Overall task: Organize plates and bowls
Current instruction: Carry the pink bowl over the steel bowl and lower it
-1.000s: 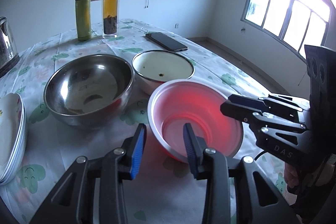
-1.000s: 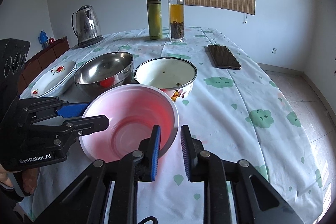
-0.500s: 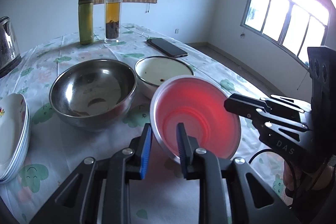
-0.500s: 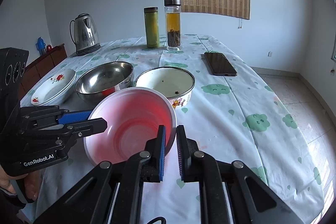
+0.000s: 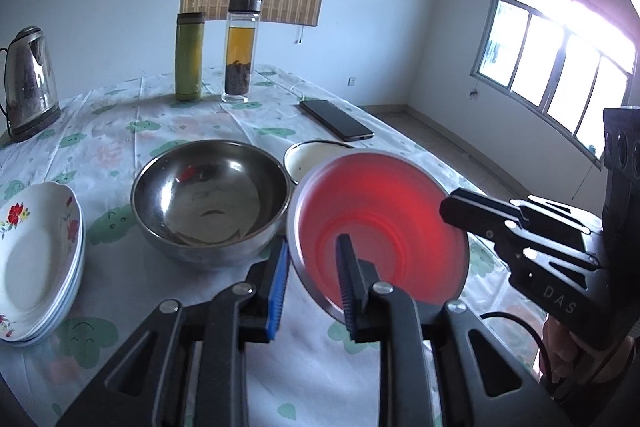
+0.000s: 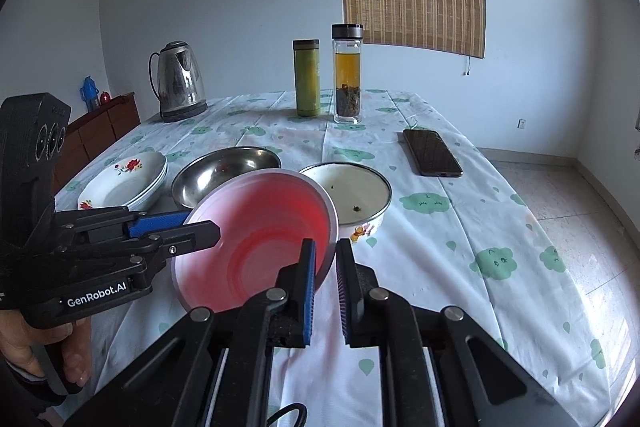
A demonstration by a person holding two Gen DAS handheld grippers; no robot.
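Both claws are on the red bowl (image 5: 380,235): left gripper (image 5: 312,275) narrowed down onto the rim nearest it, one pad outside and one inside the wall; right gripper (image 6: 325,279) nearly closed, pinching the opposite rim; bowl is off the table (image 6: 460,267), tilted, hanging over the near edge in front of the other dishes.

Risks as I read them: thin rim grips on a slick plastic wall, so any twist between the two hands could pop one side loose and the bowl swings or drops; it sits just beside the steel bowl (image 5: 212,195) and partly covers the white enamel bowl (image 6: 352,191), so a low carry could clip either rim; plate stack (image 5: 36,259) at the left edge sits close to the drop-off.

Contents: red bowl looks empty; steel bowl looks empty, only reflections; enamel bowl has a few dark crumbs on its floor; top plate bare; glass bottle (image 6: 347,75) at the far edge holds amber liquid with dark leaves at the bottom; green flask (image 6: 307,79) beside it is opaque, cannot tell.
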